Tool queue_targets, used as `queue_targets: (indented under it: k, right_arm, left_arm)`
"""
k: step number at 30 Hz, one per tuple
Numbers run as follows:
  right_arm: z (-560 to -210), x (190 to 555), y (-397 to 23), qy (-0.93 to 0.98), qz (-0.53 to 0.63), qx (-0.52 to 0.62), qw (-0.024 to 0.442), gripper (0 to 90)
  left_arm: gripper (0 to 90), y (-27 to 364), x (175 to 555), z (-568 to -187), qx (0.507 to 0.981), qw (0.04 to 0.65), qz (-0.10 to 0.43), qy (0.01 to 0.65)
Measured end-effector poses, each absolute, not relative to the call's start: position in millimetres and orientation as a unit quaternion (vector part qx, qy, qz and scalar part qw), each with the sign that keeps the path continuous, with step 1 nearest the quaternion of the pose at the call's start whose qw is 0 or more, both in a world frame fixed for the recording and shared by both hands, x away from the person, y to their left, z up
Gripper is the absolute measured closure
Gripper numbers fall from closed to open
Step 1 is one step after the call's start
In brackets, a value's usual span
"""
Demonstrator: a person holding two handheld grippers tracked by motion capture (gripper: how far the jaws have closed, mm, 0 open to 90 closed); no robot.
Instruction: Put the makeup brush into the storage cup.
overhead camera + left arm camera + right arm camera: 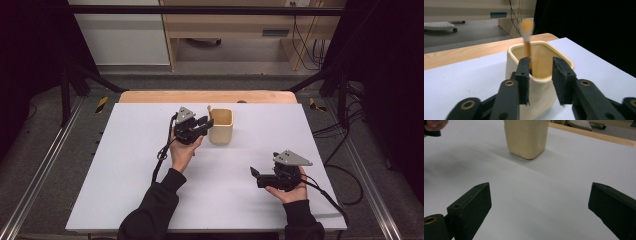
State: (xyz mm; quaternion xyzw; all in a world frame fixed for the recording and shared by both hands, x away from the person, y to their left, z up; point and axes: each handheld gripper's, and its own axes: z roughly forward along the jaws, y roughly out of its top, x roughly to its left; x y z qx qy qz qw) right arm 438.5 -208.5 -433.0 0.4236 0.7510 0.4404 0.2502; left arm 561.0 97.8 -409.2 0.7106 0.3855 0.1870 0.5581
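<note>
Wooden stick (527, 42) standing upright in cup (221, 126) near table (125, 165) far edge, just ahead of left gripper (205, 122), jaws narrowly apart, gripping nothing; right gripper (256, 176) sitting wide, empty, well apart.

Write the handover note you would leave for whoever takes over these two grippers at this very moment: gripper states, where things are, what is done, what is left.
Left gripper: open at the cream cup's near rim, nothing between the pads.
Right gripper: wide open, empty, low over the white table, away from the cup.
Wooden stick: standing in the cup, leaning on its far left side, top blurred.
Done: stick is in the cup.
Left: probably just back the left gripper off without knocking the cup.
</note>
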Motion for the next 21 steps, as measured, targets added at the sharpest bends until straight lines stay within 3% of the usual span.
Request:
queue_targets:
  k: [9, 21]
  right_arm:
    - [-431, 438, -210, 0.747, 0.443, 0.425, 0.254, 4.8]
    - [-426, 435, -214, 0.741, 0.449, 0.426, 0.259, 4.4]
  left_arm:
    - [52.0, 116, 533, -407, 0.718, 0.551, 0.189, 0.381]
    - [41.4, 138, 485, -407, 0.736, 0.546, 0.191, 0.351]
